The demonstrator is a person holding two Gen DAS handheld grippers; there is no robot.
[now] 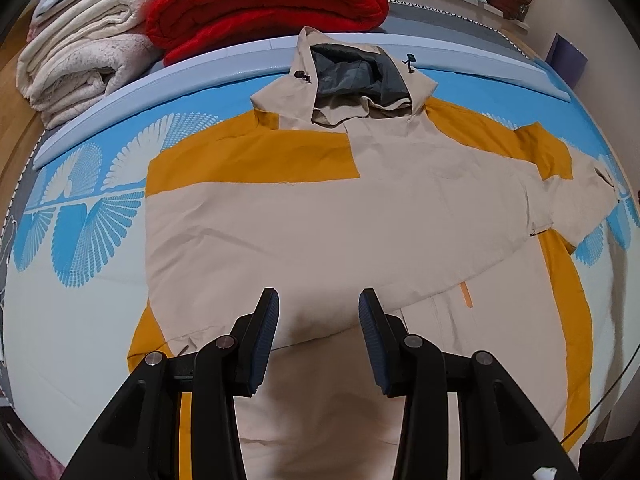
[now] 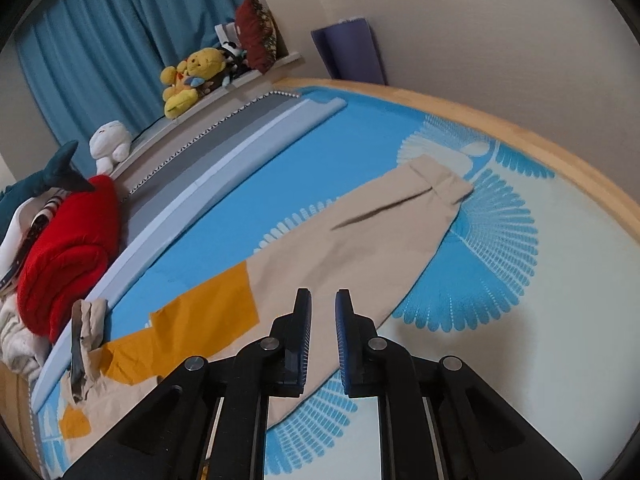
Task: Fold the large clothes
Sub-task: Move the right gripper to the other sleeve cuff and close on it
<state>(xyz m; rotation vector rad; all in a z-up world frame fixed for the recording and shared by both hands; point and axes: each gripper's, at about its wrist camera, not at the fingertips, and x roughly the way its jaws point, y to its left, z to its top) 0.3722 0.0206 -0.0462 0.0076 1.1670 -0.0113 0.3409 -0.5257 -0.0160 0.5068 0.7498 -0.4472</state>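
A beige and mustard hooded jacket [image 1: 320, 208] lies flat on a blue and white patterned bed sheet [image 1: 80, 240], with its grey-lined hood [image 1: 352, 76] at the far end. Its left part lies folded across the body. My left gripper [image 1: 319, 294] hovers over the lower body, open with nothing between its fingers. In the right wrist view the jacket's right sleeve [image 2: 360, 240] stretches out to its cuff [image 2: 440, 184]. My right gripper [image 2: 323, 294] hangs above this sleeve near its lower edge. Its jaws stand a narrow gap apart and hold nothing.
A folded red blanket [image 1: 264, 4] and a cream blanket [image 1: 80, 52] lie beyond the hood. Plush toys [image 2: 192, 76] sit on a shelf by blue curtains. The wooden bed frame [image 2: 520, 132] curves past the cuff, with a purple mat [image 2: 348, 52] against the wall.
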